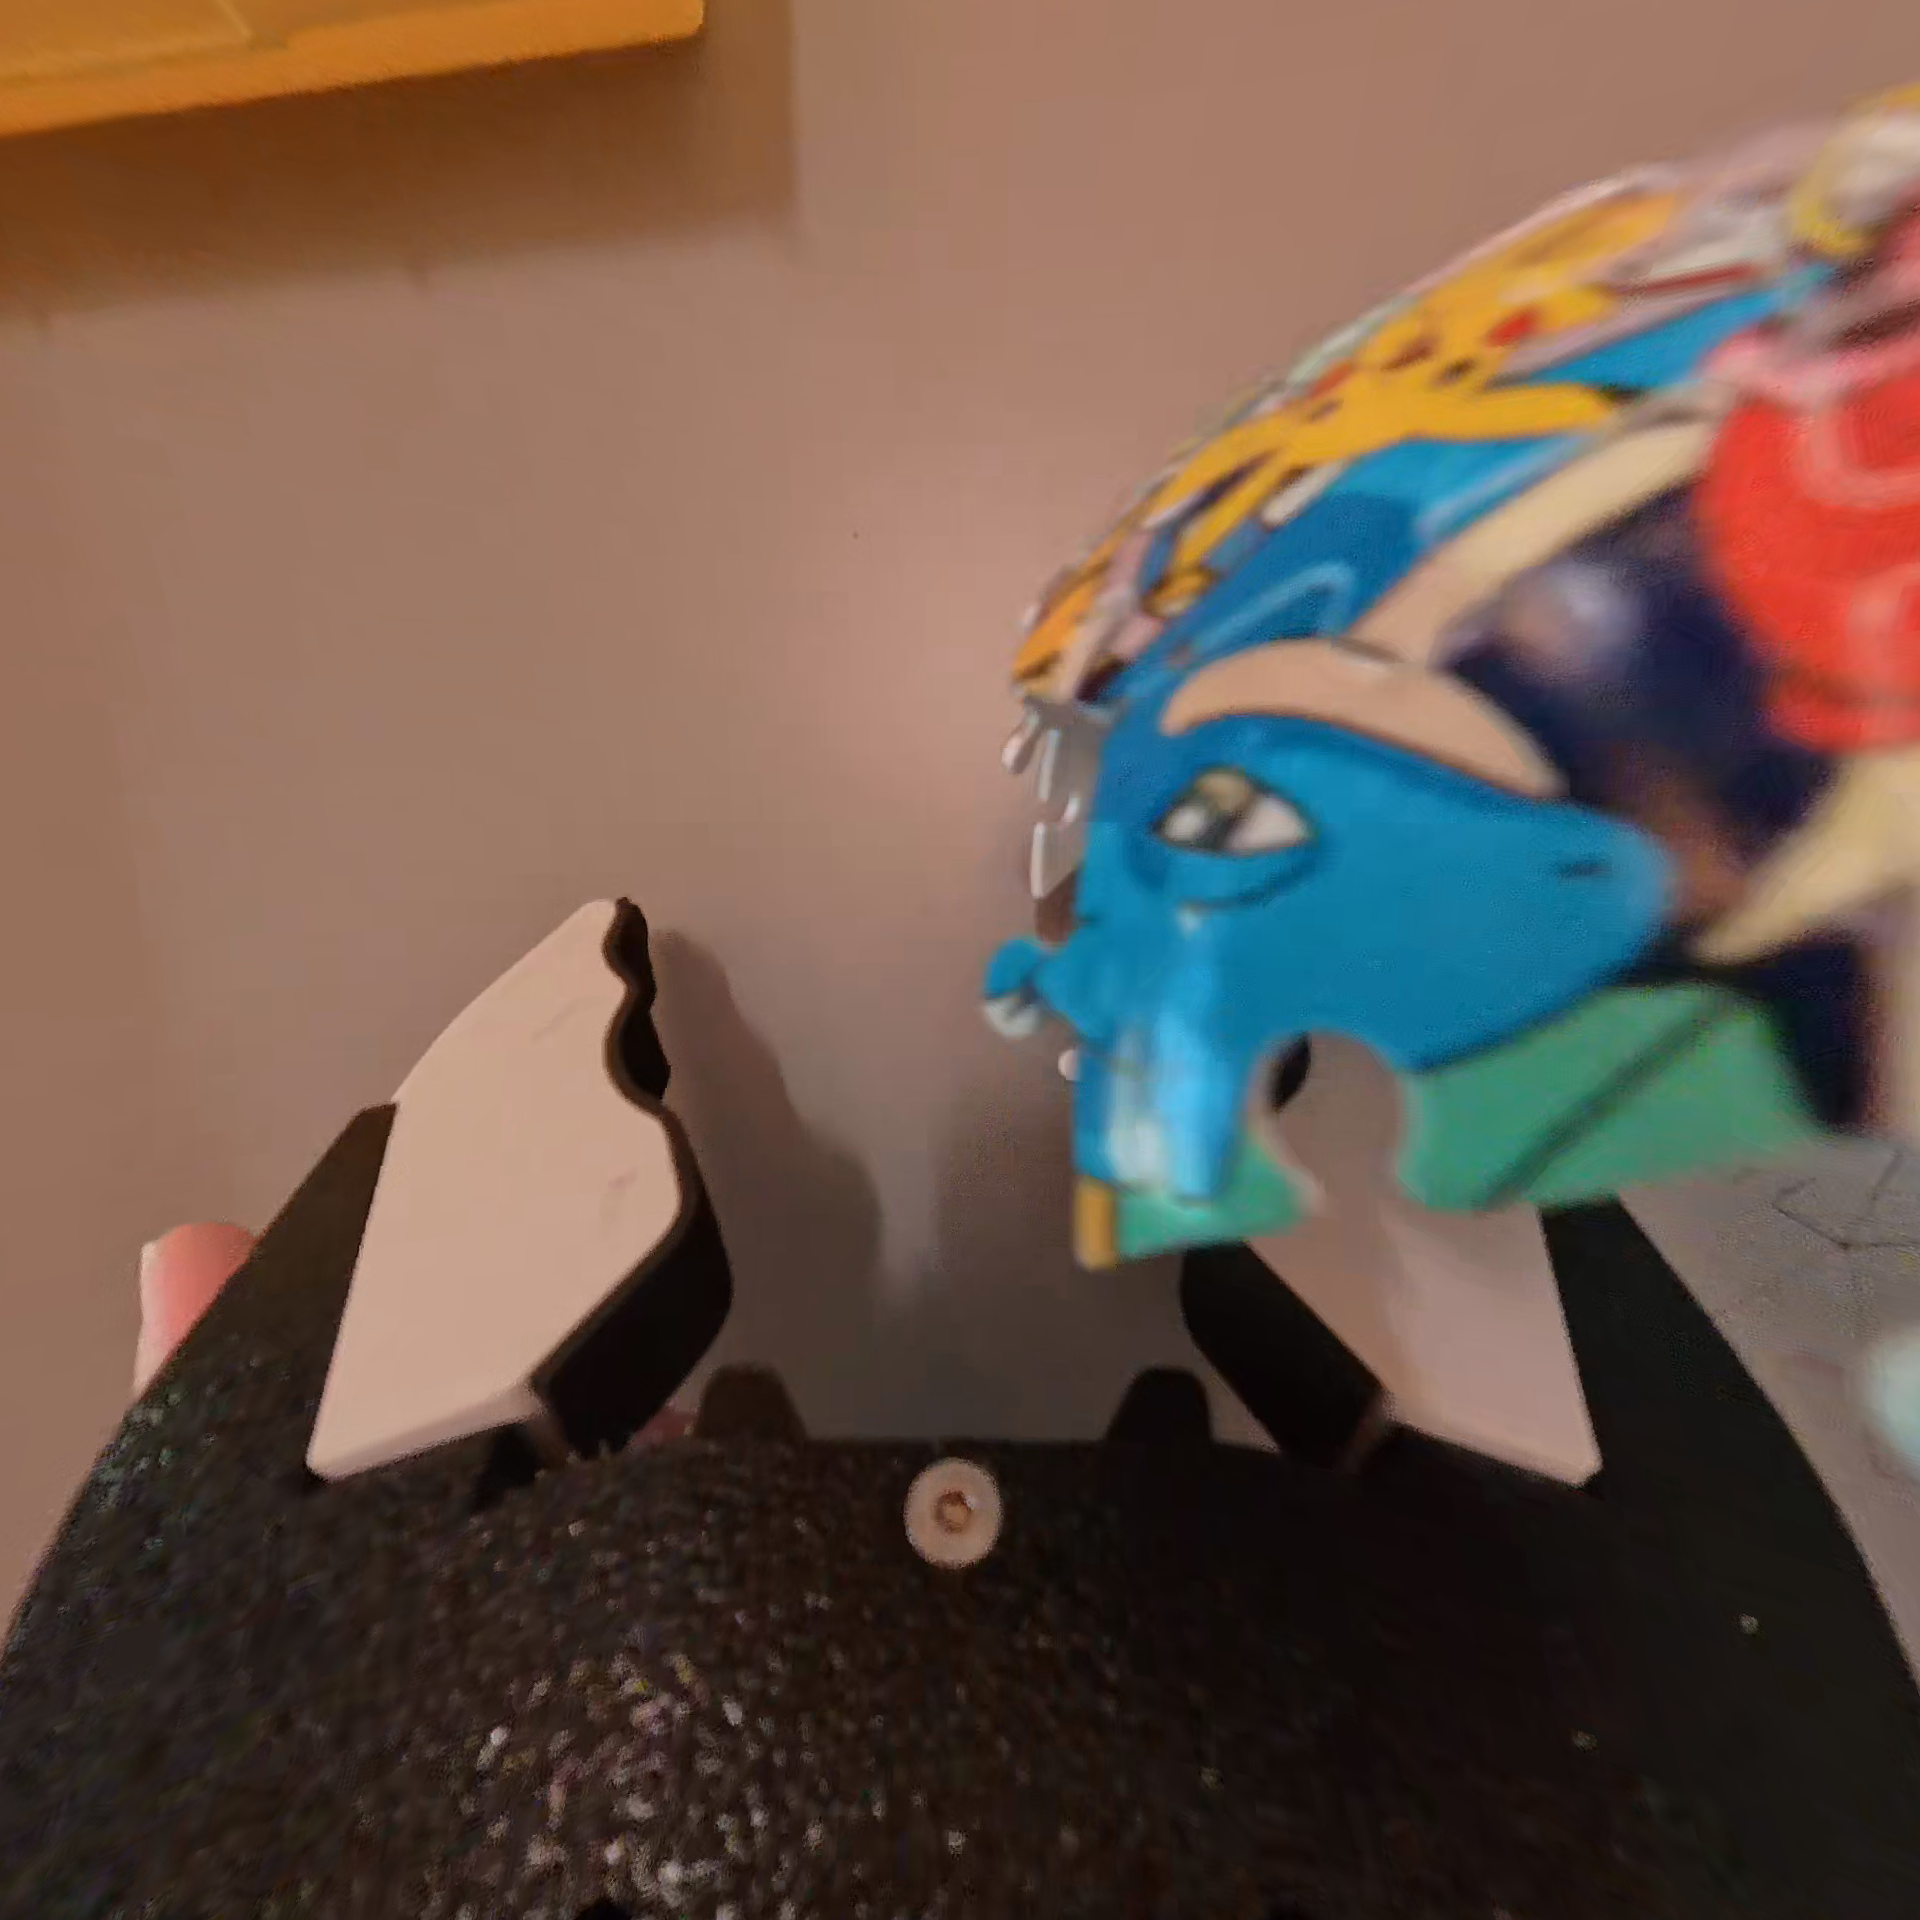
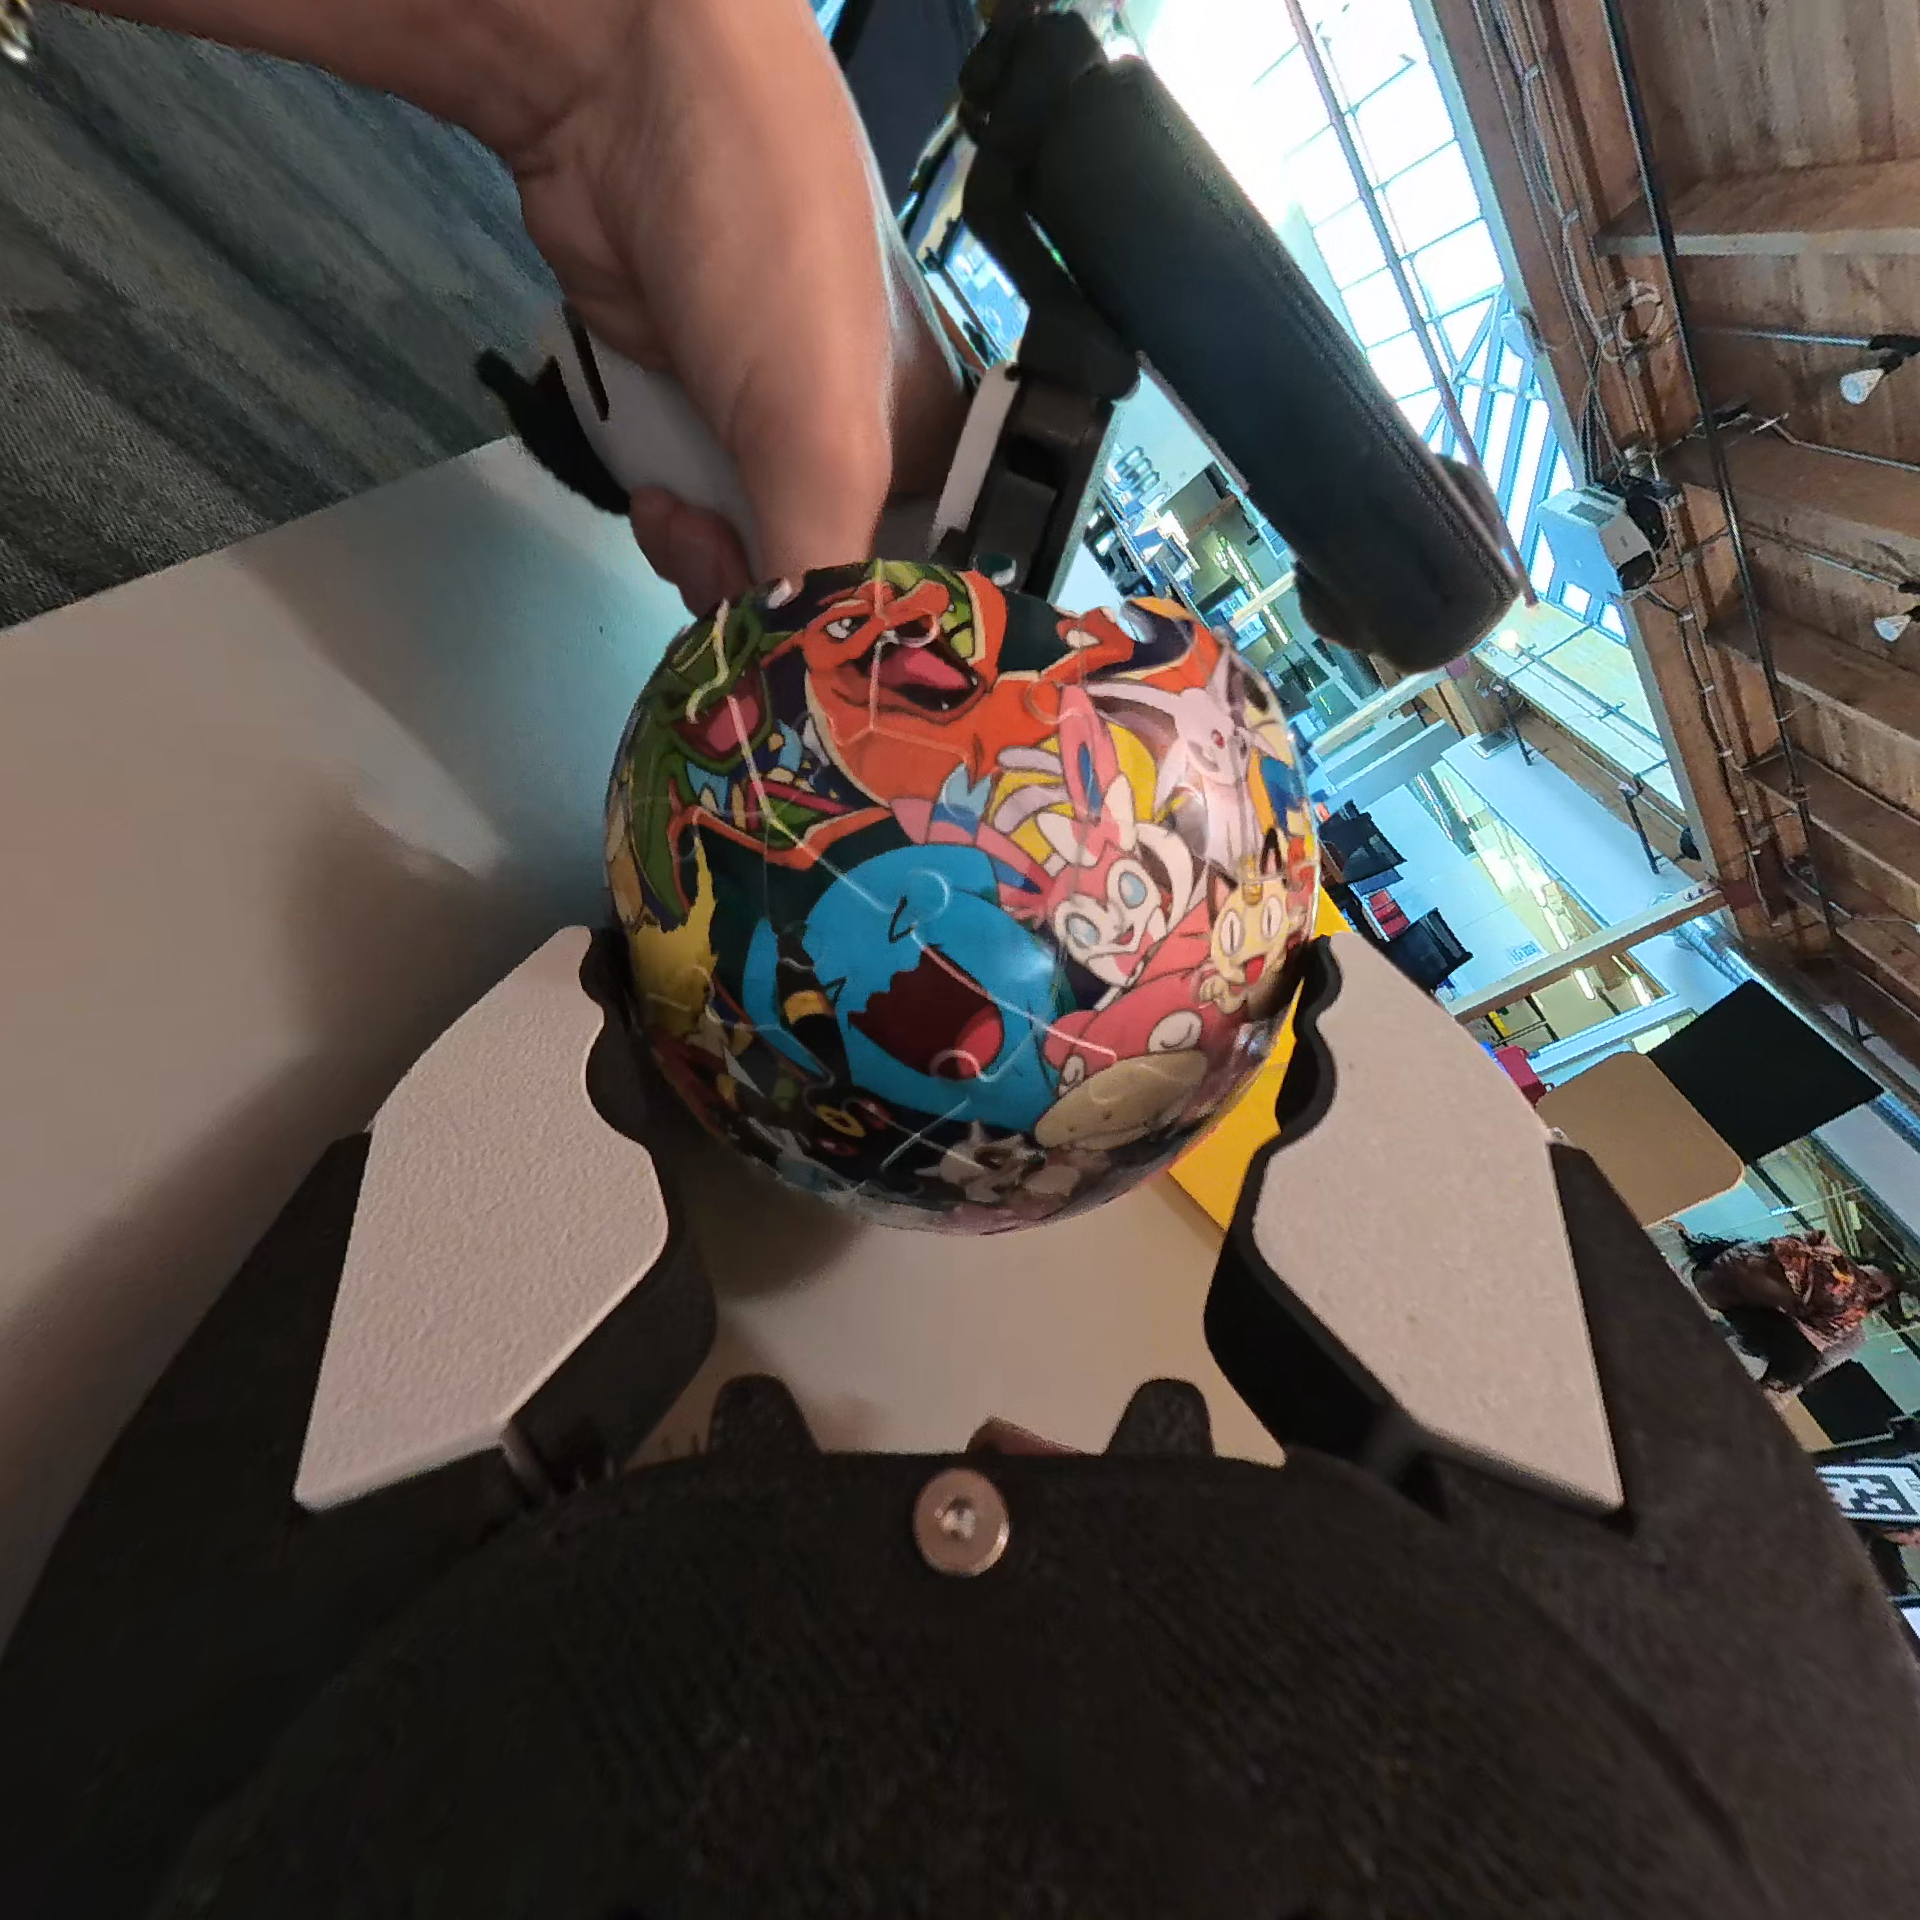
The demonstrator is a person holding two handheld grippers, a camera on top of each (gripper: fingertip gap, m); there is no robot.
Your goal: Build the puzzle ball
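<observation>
The puzzle ball (image 2: 956, 894) is a colourful cartoon-printed sphere held above the white table (image 2: 260, 779). My right gripper (image 2: 961, 961) is shut on it, one finger on each side. In the left wrist view the ball (image 1: 1351, 914) is blurred at the right, with a dark gap (image 1: 1621, 675) in its shell and a jagged lower edge. My left gripper (image 1: 966, 1039) is open and empty. Its left finger (image 1: 540, 1174) stands apart from the ball. Its right finger (image 1: 1455, 1320) is partly hidden behind the ball's lower edge. In the right wrist view the ball hides the left gripper's jaws.
A person's hand (image 2: 707, 260) holds the left gripper's white handle (image 2: 665, 436) just beyond the ball. A black padded bar (image 2: 1247, 353) stands behind it. A yellow flat object lies on the table (image 1: 312, 52), also seen under the ball (image 2: 1216, 1174).
</observation>
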